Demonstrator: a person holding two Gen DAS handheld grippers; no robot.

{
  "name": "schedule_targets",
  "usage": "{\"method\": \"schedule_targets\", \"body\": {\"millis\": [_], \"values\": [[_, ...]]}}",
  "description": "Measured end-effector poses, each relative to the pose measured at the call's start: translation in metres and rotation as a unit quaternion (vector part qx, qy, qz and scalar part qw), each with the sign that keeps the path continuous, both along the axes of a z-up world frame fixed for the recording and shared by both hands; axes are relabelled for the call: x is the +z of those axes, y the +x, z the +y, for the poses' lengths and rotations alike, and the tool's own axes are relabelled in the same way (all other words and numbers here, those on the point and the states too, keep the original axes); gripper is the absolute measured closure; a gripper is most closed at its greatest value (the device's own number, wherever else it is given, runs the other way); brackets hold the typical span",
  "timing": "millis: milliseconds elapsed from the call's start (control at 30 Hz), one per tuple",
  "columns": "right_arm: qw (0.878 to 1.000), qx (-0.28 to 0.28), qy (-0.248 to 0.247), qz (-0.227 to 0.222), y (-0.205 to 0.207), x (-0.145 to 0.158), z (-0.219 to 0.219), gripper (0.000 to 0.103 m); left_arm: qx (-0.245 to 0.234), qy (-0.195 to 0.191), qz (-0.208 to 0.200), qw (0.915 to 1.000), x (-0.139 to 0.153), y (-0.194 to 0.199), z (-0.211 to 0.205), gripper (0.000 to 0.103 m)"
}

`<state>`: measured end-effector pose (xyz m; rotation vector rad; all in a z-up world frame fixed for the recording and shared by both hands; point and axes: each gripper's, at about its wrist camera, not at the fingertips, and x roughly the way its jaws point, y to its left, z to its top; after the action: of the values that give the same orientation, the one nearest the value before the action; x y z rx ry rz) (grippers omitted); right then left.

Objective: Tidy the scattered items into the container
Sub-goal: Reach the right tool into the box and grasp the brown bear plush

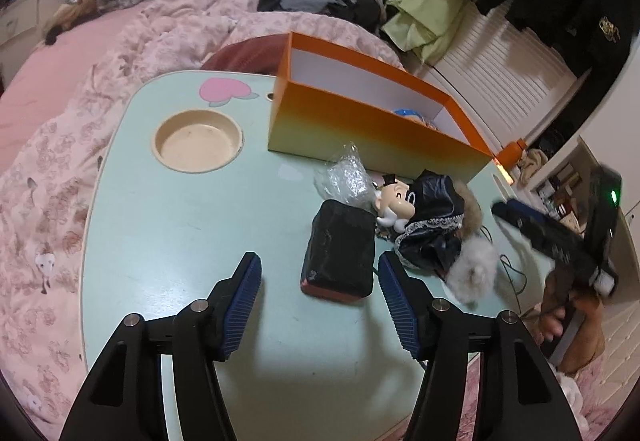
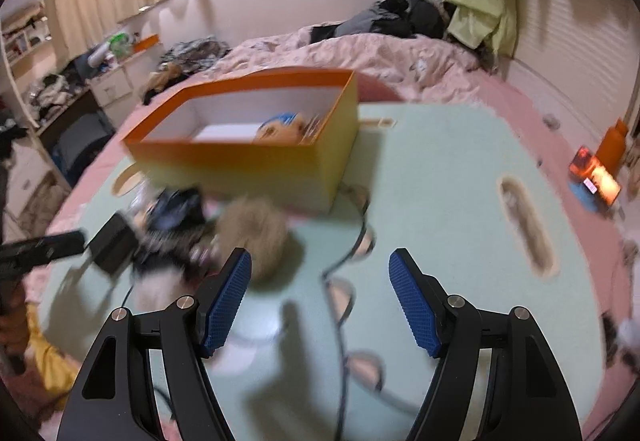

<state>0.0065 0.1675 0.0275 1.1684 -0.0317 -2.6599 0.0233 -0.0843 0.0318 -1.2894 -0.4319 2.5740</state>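
The orange box (image 1: 384, 129) at the far side of the tabletop (image 1: 160, 241) already holds a few things at its right end, including something blue. A black block (image 1: 340, 253), a small figurine (image 1: 394, 207), a clear wrapper (image 1: 344, 177) and a fur-trimmed black cloth (image 1: 436, 229) remain outside, near the box. The left hand-held gripper (image 1: 320, 305) and right hand-held gripper (image 2: 320, 301) are both released and empty, so most tidying seems left.

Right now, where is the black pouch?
In the left wrist view, the black pouch lies on the green table, ahead of the open left gripper, beside the cartoon figure.
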Motion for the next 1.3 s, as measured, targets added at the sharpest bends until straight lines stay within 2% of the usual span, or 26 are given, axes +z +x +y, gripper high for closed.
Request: {"method": "schedule_targets", "body": {"millis": [233, 467, 633, 700, 800, 933, 1000, 1067, 1100, 1133, 1233, 1300], "values": [[0.999, -0.018, 0.037, 0.001, -0.044, 0.008, -0.008, 0.031, -0.002, -0.007, 0.002, 1.0000, -0.004, 0.003, 0.011, 0.042], [0.998, -0.031, 0.054, 0.000, -0.061, 0.006, -0.006, 0.031, -0.001, -0.020, 0.016, 0.9997, -0.006, 0.008, 0.031, 0.041], [0.997, -0.043, 0.064, 0.014, -0.074, 0.013, -0.003, 0.031, -0.003, -0.016, 0.017, 0.9997, -0.006, 0.009, 0.033, 0.040], [0.996, -0.053, 0.072, -0.003, -0.087, 0.017, -0.003, 0.031, -0.004, -0.016, 0.021, 0.9996, -0.004, 0.011, 0.031, 0.040], [0.997, -0.055, 0.049, 0.007, -0.081, 0.038, -0.007, 0.031, 0.001, -0.015, 0.033, 0.9993, 0.001, 0.013, 0.027, 0.040], [0.998, -0.003, 0.033, 0.051, -0.079, 0.077, -0.035, 0.031, 0.003, -0.010, 0.038, 0.9992, 0.004, 0.014, 0.026, 0.039], [0.998, 0.044, 0.045, 0.019, -0.102, 0.082, -0.059, 0.031, 0.000, -0.011, 0.039, 0.9992, 0.003, 0.014, 0.027, 0.039], [0.993, 0.085, 0.060, -0.050, -0.133, 0.069, -0.077, 0.032, -0.002, -0.011, 0.039, 0.9992, 0.003, 0.014, 0.026, 0.039], [0.989, 0.093, 0.076, -0.082, -0.148, 0.058, -0.086, 0.041, -0.003, -0.010, 0.039, 0.9992, 0.003, 0.014, 0.025, 0.039], [0.986, 0.093, 0.099, -0.098, -0.158, 0.048, -0.094, 0.044, -0.003, -0.009, 0.039, 0.9992, 0.003, 0.014, 0.025, 0.039], [0.975, 0.105, 0.167, -0.103, -0.172, 0.025, -0.114, 0.046, 0.000, -0.005, 0.042, 0.9991, 0.005, 0.015, 0.021, 0.039], [0.971, 0.108, 0.181, -0.113, -0.177, 0.014, -0.120, 0.046, 0.000, -0.003, 0.044, 0.9990, 0.006, 0.015, 0.021, 0.039]]}}
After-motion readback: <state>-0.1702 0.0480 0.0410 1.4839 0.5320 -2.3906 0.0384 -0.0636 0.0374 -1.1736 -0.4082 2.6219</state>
